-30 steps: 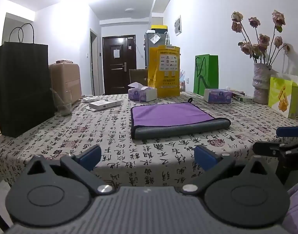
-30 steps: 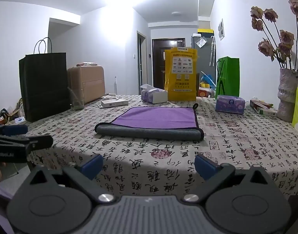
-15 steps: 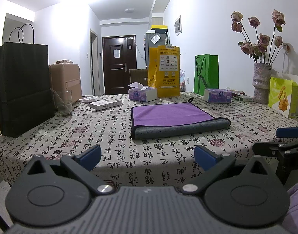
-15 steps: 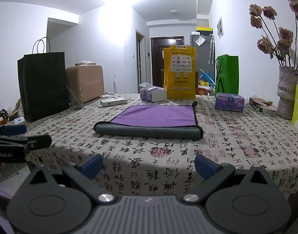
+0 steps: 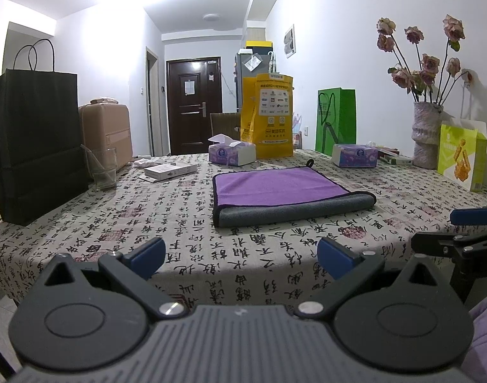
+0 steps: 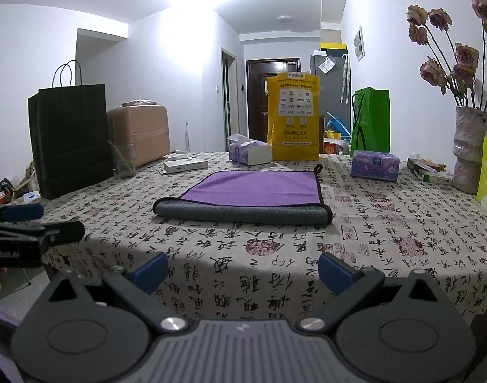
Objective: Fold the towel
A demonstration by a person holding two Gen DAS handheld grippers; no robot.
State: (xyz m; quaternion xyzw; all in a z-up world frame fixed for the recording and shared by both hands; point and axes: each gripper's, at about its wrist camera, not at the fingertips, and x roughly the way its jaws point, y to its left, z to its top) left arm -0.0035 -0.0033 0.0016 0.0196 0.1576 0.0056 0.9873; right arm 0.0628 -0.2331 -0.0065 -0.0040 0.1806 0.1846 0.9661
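Observation:
A purple towel with a grey underside (image 5: 276, 188) lies folded on the patterned tablecloth (image 5: 179, 223), its grey fold edge facing me; it also shows in the right wrist view (image 6: 253, 190). My left gripper (image 5: 241, 257) is open and empty, held off the table's near edge, well short of the towel. My right gripper (image 6: 243, 269) is open and empty, also at the near edge. Each gripper shows at the side of the other's view, the right gripper (image 5: 460, 233) and the left gripper (image 6: 33, 226).
A black paper bag (image 5: 36, 146) and a glass (image 5: 103, 169) stand at the left. Tissue boxes (image 5: 232, 153), a yellow bag (image 5: 269, 121), a green bag (image 5: 335, 121), a vase of dried roses (image 5: 426, 134) and a white box (image 5: 170, 170) line the far and right sides.
Both grippers have drifted slightly; the towel looks marginally nearer in both views. Nothing was taken hold of or let go.

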